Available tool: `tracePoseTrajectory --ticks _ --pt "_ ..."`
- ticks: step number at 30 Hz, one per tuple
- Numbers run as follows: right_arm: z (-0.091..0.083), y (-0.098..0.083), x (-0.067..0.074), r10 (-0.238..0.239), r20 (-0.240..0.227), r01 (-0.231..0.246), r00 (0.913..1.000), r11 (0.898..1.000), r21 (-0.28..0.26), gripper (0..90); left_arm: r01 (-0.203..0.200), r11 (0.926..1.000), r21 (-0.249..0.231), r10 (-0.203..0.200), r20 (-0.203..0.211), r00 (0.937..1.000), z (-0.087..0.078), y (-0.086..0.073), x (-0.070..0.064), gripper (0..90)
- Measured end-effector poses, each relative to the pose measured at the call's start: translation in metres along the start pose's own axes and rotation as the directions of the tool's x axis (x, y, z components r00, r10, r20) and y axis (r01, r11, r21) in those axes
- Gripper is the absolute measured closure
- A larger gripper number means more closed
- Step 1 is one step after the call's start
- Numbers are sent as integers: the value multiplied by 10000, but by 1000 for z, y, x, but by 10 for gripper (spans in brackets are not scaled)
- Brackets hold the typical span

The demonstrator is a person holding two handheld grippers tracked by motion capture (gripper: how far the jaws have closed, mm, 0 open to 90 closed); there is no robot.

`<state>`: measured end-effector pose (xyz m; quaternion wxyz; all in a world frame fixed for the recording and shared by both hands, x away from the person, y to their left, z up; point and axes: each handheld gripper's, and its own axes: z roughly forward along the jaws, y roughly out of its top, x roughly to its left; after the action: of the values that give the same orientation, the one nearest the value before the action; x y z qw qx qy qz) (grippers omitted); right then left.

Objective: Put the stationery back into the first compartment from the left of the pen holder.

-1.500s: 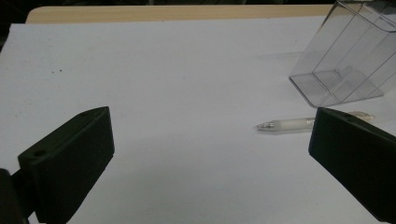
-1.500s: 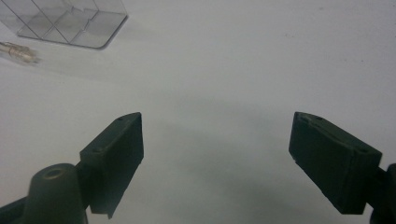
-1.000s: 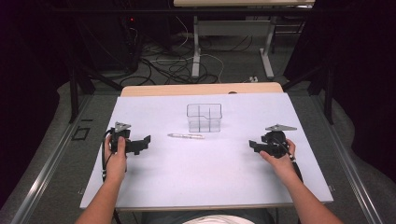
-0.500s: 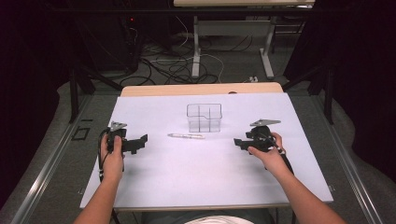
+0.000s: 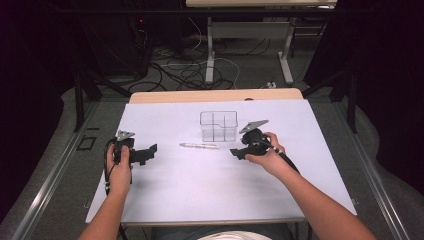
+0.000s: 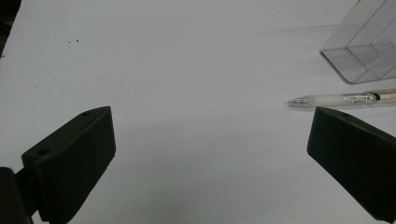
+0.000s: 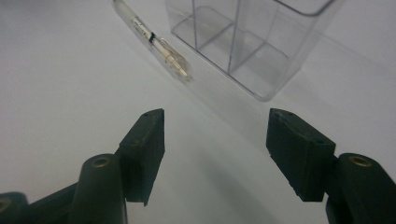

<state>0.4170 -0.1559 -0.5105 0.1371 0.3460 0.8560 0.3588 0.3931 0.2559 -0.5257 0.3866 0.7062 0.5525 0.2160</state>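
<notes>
Looking down from the high view, a white table point(image 5: 165, 200) carries a clear divided box point(image 5: 218, 125) near its middle, with a pen point(image 5: 199, 145) lying flat just in front of it. The left gripper point(image 5: 147, 152) sits well left of the pen, with bare surface between them; the right gripper point(image 5: 236, 152) sits just beside the pen's right end and the box's front corner. Wide open surface runs to the near edge.

In the left gripper view, the jaws stand wide apart over bare table, the pen point(image 6: 343, 99) and box point(image 6: 366, 46) lying at far right.

In the right gripper view, the jaws stand apart, empty, with the pen point(image 7: 154, 43) and box point(image 7: 247, 42) just ahead.
</notes>
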Motion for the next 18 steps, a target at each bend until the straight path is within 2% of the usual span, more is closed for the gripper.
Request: tracePoseTrajectory --ticks 3,6,9,10,11,12,13,14,18 --pt "4 10 7 -876 -152 881 9960 9955 335 368 22 10000 8 -22 10 10000 0 0 0 12" --pt "7 20 15 -1753 -165 1759 9844 9827 580 368 12 10000 10 -12 42 10000 1 -1 -1 12" --pt "12 28 23 -2417 -235 2428 9701 9668 799 365 47 10000 -55 -47 50 10000 3 -1 -2 12" --pt "12 28 23 -2417 -235 2428 9701 9668 799 365 51 10000 -58 -51 52 10000 3 -1 -2 12" --pt "15 33 29 -2877 -320 2895 9572 9527 923 365 50 10000 -47 -50 45 10000 3 -1 -2 12" --pt "15 33 29 -2877 -320 2895 9572 9527 923 365 22 10000 -6 -22 28 10000 3 -1 -2 12" --pt "19 37 34 -3211 -325 3227 9465 9404 1071 365 31 10000 -20 -31 36 10000 3 -1 -3 12" --pt "21 39 36 -3321 -390 3344 9424 9353 1158 364 22 10000 -11 -22 30 10000 3 -1 -3 12" --pt "27 48 46 -3487 -421 3510 9363 9251 1445 376 -21 10000 55 20 69 10000 3 -1 -2 12"
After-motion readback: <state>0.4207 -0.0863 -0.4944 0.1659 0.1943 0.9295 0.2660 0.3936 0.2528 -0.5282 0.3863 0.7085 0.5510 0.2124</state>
